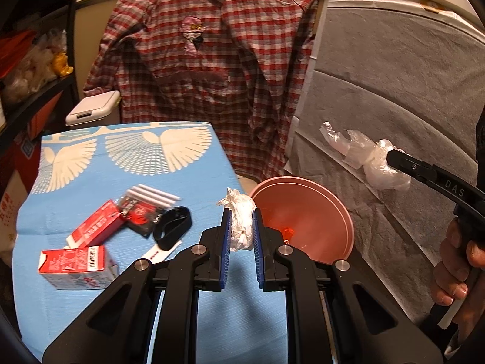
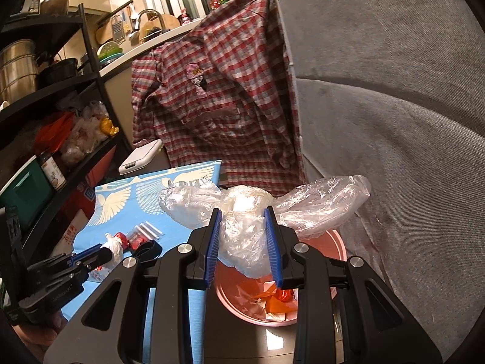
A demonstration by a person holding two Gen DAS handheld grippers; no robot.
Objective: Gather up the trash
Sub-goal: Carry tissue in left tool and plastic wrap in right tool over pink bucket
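From the left wrist view, the left tongs (image 1: 242,227) are closed on a crumpled white tissue (image 1: 241,217), pinched between the blue pads (image 1: 226,242), at the edge of the blue table (image 1: 121,166) just beside the pink bin (image 1: 312,212). On the table lie two red cartons (image 1: 78,261), a black strap (image 1: 172,227) and white sticks (image 1: 157,195). To the right, the right tongs (image 1: 391,157) carry a clear plastic bag (image 1: 360,157) in front of the grey sofa (image 1: 394,75). A red plaid shirt (image 1: 212,69) hangs behind.

From the right wrist view, the right tongs (image 2: 244,242) are clamped on the plastic bag (image 2: 242,221), which bulges out on both sides of the pads and hangs directly above the pink bin (image 2: 336,242); orange and white scraps (image 2: 272,300) lie inside it. At lower left, the left tongs (image 2: 104,251) grip the tissue (image 2: 115,248) over the table (image 2: 121,206). The plaid shirt (image 2: 218,91) hangs behind, with shelves (image 2: 60,91) to the left.
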